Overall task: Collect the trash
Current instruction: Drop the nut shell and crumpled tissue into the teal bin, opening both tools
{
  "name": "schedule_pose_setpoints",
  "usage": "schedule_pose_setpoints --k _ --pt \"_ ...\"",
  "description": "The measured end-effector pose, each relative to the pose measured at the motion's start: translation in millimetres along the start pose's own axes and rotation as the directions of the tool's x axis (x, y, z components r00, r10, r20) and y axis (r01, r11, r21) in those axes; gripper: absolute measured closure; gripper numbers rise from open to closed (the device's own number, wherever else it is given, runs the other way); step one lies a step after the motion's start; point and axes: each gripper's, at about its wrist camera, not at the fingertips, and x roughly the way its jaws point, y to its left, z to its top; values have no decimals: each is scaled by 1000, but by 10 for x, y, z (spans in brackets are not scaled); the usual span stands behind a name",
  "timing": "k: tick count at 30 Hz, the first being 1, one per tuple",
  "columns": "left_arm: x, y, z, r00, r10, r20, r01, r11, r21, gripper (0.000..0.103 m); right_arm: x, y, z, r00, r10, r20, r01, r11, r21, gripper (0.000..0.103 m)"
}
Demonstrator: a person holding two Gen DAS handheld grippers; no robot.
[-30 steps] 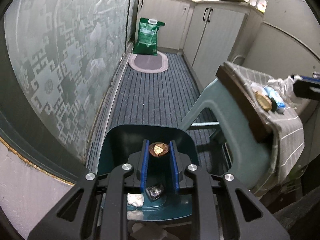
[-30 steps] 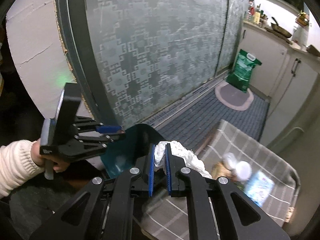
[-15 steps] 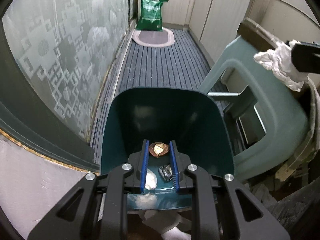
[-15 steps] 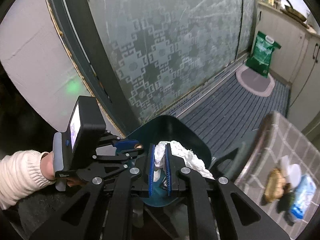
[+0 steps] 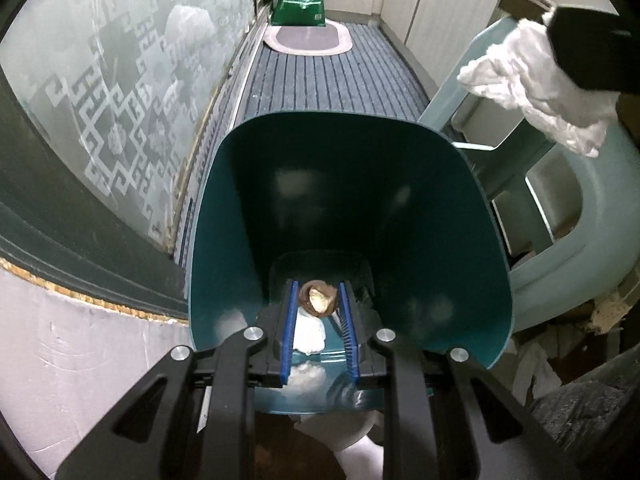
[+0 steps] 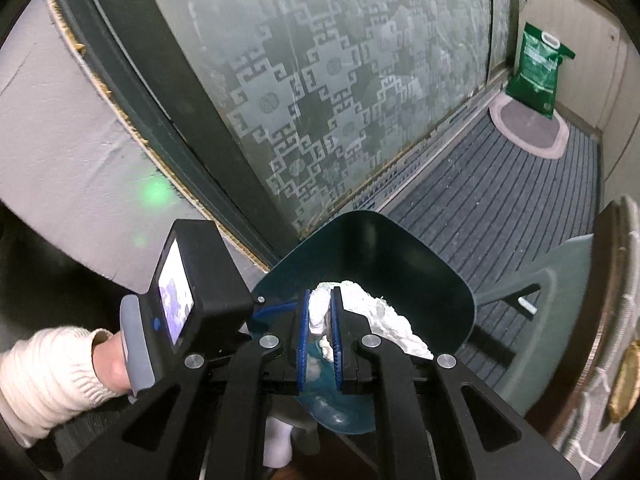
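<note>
Frosted glass fills the upper left. Low in the middle, the teal bin (image 5: 348, 216) stands open. Right gripper (image 6: 319, 334) pinches a soft, light tissue wad (image 6: 384, 314) above it. Left gripper (image 5: 318, 320) squeezes a small brown wrapper (image 5: 318, 300) inside it.

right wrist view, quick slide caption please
Right hand-held gripper shut on a crumpled white tissue above the teal bin, left hand-held gripper alongside.
</note>
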Motion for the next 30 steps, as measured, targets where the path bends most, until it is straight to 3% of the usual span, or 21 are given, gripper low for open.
schedule_pose_setpoints --k 6,15,24,30 --pt "-87 79 -36 1000 5 15 -5 1000 -9 80 249 -6 -36 999 -15 -44 16 1000 22 93" --pt "-621 150 12 990 -13 139 19 999 -41 81 640 -22 -153 993 -34 -117 38 999 35 93" --pt "-1213 138 75 963 -18 270 33 998 -53 85 1030 -30 -303 978 -56 -199 62 998 21 93" --pt "-1716 46 129 928 -18 372 45 997 -62 85 1232 -24 -389 967 -87 -239 88 996 -7 93"
